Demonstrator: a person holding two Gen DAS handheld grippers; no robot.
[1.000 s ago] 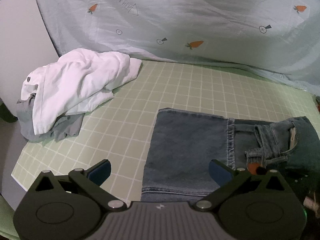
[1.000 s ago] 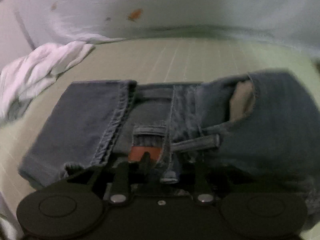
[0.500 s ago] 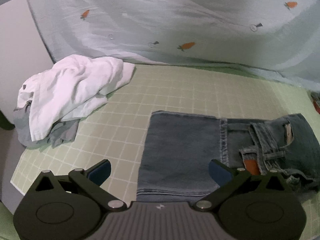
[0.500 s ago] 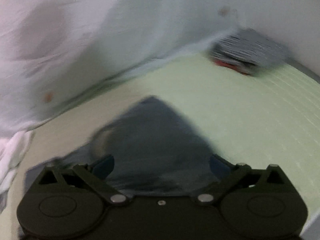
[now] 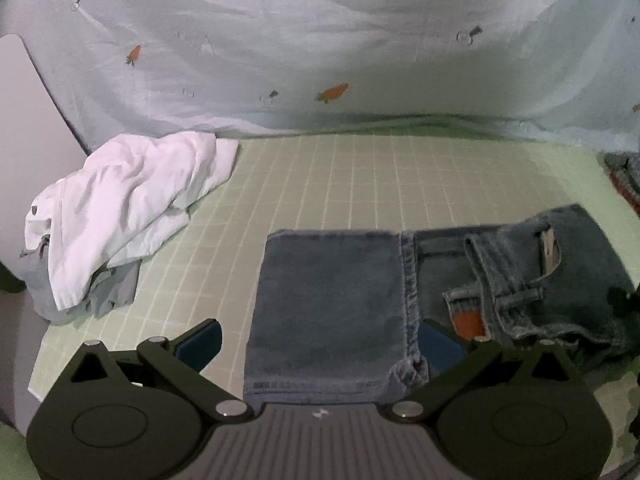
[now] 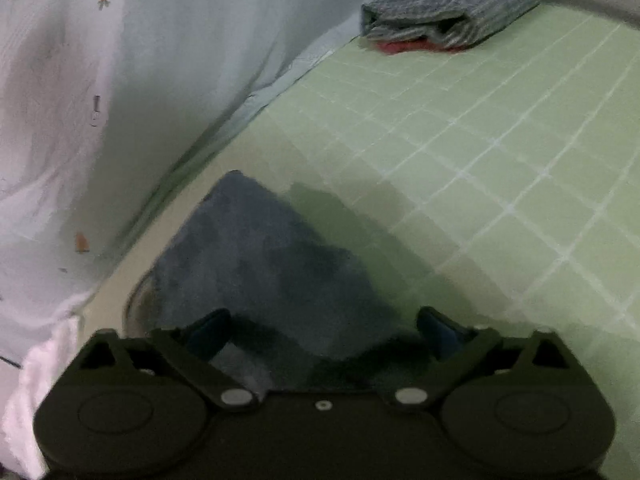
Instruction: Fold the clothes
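Note:
Folded blue jeans [image 5: 332, 296] lie flat on the green grid mat [image 5: 360, 184], waistband and orange label to the right. My left gripper [image 5: 320, 344] is open and empty, just above the jeans' near hem. My right gripper [image 6: 324, 332] is open and empty over a corner of the jeans [image 6: 256, 248], turned toward the mat's far right.
A heap of white and grey clothes [image 5: 120, 208] lies at the mat's left edge. A folded grey garment over something red [image 6: 452, 12] sits at the far right corner. A pale carrot-print sheet [image 5: 320, 40] hangs behind the mat.
My right gripper has let go of the jeans' waistband, opened and swung right. The left gripper has drawn back slightly and stays open.

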